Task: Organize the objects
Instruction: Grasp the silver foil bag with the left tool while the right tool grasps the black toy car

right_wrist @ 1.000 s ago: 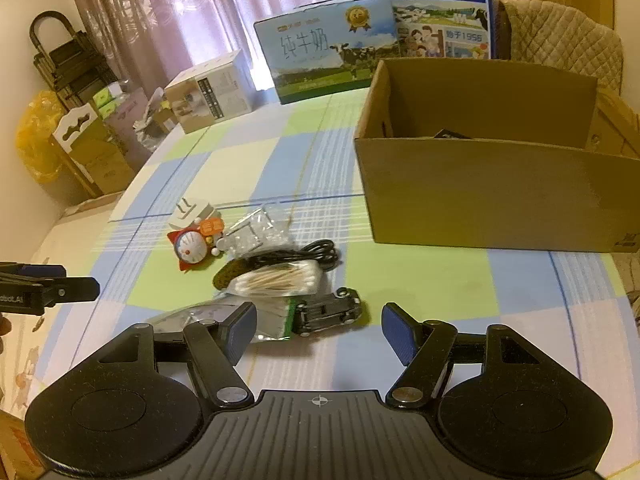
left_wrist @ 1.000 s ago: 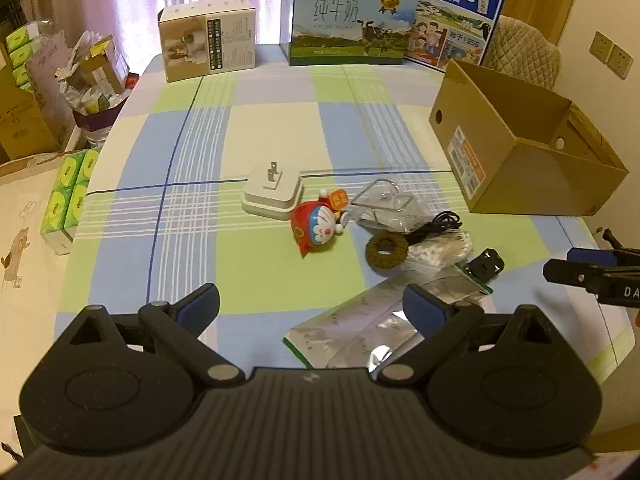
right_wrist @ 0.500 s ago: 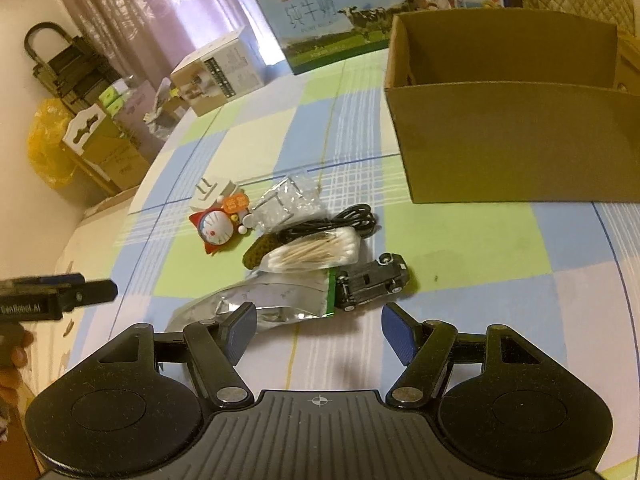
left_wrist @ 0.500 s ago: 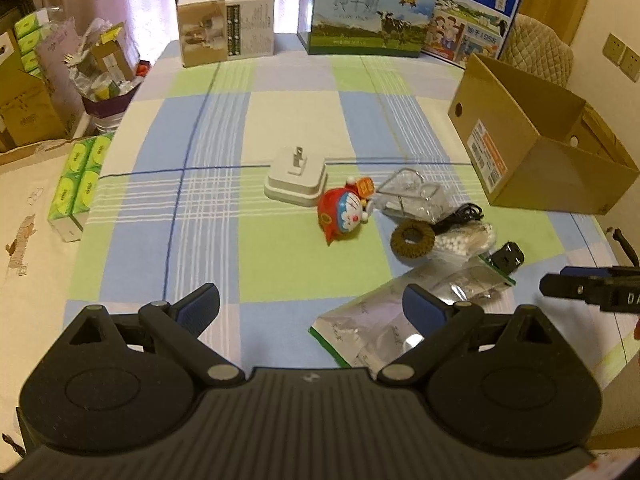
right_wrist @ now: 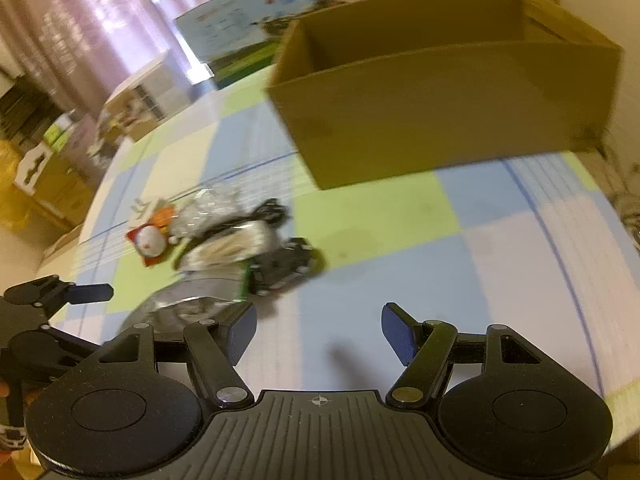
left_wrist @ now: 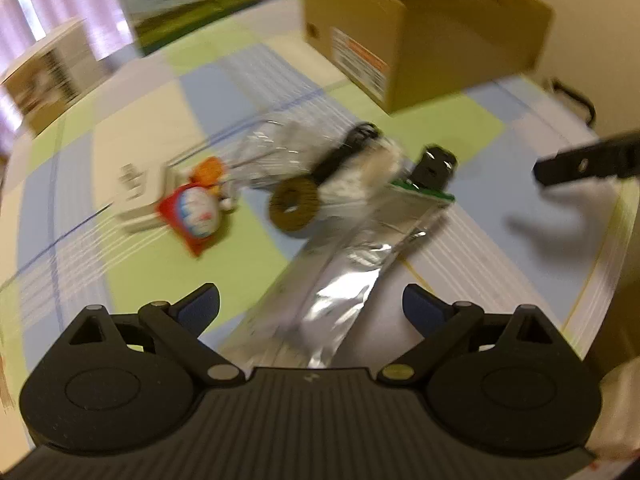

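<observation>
Black tongs: left & right both spread apart, holding nothing.
Foil pouch: on table, just ahead of left tongs.
Toy car: beside pouch.
Cardboard box: farther back, looks empty.
Progress: approx. nil; whole pile left.

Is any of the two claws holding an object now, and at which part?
Nothing is held. The left claw is open above the silver foil pouch; the right claw is open over bare tablecloth.

Warm indoor light, heavy motion blur, fisheye-bent edges.
</observation>
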Tool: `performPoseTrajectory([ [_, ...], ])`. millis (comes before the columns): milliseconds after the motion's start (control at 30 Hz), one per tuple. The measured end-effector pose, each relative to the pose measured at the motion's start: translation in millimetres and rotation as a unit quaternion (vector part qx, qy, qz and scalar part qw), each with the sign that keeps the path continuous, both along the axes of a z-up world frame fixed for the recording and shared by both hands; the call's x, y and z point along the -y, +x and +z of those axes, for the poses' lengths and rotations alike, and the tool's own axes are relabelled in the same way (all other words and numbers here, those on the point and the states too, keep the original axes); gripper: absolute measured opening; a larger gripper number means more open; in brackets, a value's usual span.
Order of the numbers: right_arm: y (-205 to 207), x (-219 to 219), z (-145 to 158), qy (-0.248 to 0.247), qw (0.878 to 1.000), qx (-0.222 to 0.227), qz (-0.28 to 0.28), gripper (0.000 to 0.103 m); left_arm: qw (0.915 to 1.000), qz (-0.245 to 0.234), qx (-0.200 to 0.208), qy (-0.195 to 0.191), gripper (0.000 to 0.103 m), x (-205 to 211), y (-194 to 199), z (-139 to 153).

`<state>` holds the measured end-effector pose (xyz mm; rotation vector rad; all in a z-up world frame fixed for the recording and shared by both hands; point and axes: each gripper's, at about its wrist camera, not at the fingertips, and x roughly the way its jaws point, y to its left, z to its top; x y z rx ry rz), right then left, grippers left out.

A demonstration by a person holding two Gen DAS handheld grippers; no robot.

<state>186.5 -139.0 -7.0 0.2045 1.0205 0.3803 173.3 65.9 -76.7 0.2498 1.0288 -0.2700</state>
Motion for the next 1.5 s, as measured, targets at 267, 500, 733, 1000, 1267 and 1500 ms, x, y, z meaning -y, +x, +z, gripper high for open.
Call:
performPoseTrajectory([
  [267,-6.0,38.5,-6.9,-0.003,0.998,-0.015,-0.058,0.066,0.9964,-0.066,-0.034,0.041,0.089,14.9,22.0,-27.8],
  [500,-3.9,52.2,-11.6,-0.007,0.997,-0.022,-0.075,0.066,0.9953,-0.075,-0.061,0.010,0.073,8.0,32.0,-33.1],
  [733,4.1,41.9,-14.2,-0.009,0.998,-0.021,-0.052,0.066,0.9958,-0.072,-0.056,-0.005,0.047,10.2,22.8,-29.0],
  [1000,13.2,19.0,-15.1,-0.017,1.000,-0.007,0.007,0.066,0.9972,-0.047,-0.048,-0.033,0.033,4.3,-9.6,-14.5],
  [1267,29.3,-11.1,-18.1,-0.024,0.997,0.008,0.075,0.066,0.9957,0.051,-0.052,-0.057,0.032,-30.9,-39.8,-5.5],
  [1500,44.1,-42.9,-35.0,0.006,0.995,-0.017,0.100,0.066,0.9816,0.172,-0.037,-0.075,0.032,-77.6,-51.8,6.0],
])
